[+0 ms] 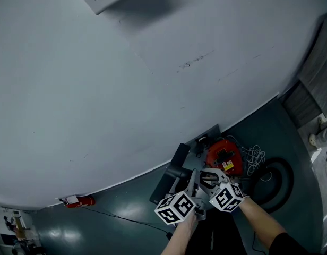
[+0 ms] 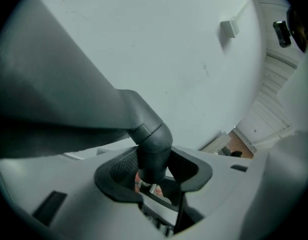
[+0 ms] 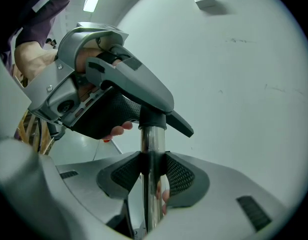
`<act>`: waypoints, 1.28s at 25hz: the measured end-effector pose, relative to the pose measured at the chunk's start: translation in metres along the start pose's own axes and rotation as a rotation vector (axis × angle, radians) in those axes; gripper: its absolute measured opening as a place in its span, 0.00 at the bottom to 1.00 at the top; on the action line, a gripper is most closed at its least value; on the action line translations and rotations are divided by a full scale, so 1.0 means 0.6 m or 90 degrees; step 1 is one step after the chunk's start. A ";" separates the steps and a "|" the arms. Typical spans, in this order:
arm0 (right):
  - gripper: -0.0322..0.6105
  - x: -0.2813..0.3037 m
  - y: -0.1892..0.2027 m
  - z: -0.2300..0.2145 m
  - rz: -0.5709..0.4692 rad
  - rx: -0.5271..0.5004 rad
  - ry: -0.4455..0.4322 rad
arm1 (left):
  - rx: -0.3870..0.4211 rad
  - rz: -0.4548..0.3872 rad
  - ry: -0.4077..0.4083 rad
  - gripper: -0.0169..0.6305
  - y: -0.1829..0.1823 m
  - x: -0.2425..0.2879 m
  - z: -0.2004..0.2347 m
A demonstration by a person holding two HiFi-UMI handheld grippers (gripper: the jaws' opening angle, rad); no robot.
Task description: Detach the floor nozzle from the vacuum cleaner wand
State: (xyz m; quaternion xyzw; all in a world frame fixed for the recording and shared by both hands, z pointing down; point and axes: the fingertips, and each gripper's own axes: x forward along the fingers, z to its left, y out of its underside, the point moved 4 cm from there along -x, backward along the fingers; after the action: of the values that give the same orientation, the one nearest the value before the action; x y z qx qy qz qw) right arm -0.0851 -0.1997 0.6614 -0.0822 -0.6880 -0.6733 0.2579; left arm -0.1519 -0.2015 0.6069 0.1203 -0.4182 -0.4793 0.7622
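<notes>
The head camera looked steeply down from high above and well back. The left gripper (image 1: 194, 180) and right gripper (image 1: 210, 178) sat small near the picture's bottom, over the floor (image 1: 126, 217) near its edge with the wall (image 1: 126, 89), which filled most of that view. The left gripper's camera sat very close to the floor nozzle (image 2: 153, 144) between its jaws and faced the same pale wall. The right gripper's camera sat equally close to the wand (image 3: 153, 149), looking past the left gripper to that wall. All three views shared the wall.
</notes>
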 end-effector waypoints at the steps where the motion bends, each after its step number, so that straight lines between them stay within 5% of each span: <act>1: 0.30 0.001 0.000 0.001 0.001 -0.001 -0.001 | 0.009 -0.002 -0.002 0.30 0.000 -0.001 0.000; 7: 0.30 -0.005 -0.001 -0.002 0.004 -0.003 0.005 | 0.181 -0.034 -0.033 0.30 0.004 -0.007 -0.025; 9: 0.30 -0.009 -0.002 -0.001 0.001 0.001 0.004 | 0.156 -0.047 -0.020 0.30 0.005 -0.010 -0.025; 13: 0.30 -0.009 -0.001 0.003 0.000 -0.001 -0.001 | 0.014 -0.046 0.027 0.30 0.004 -0.011 -0.006; 15: 0.30 -0.008 -0.001 0.005 0.002 -0.004 -0.002 | -0.007 -0.045 0.034 0.30 0.003 -0.012 -0.001; 21: 0.30 -0.012 -0.003 0.005 0.004 -0.007 0.003 | 0.233 -0.058 -0.002 0.30 0.005 -0.022 -0.033; 26: 0.30 -0.013 0.000 0.003 0.006 -0.005 -0.002 | 0.014 -0.095 0.063 0.30 -0.034 -0.034 -0.007; 32: 0.30 -0.007 0.002 0.002 0.024 -0.005 0.003 | 0.092 -0.119 0.068 0.30 -0.089 -0.051 -0.024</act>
State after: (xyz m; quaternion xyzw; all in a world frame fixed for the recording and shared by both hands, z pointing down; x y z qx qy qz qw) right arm -0.0813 -0.1975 0.6607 -0.0948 -0.6831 -0.6711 0.2719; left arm -0.1809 -0.2067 0.5509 0.2386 -0.3979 -0.5095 0.7247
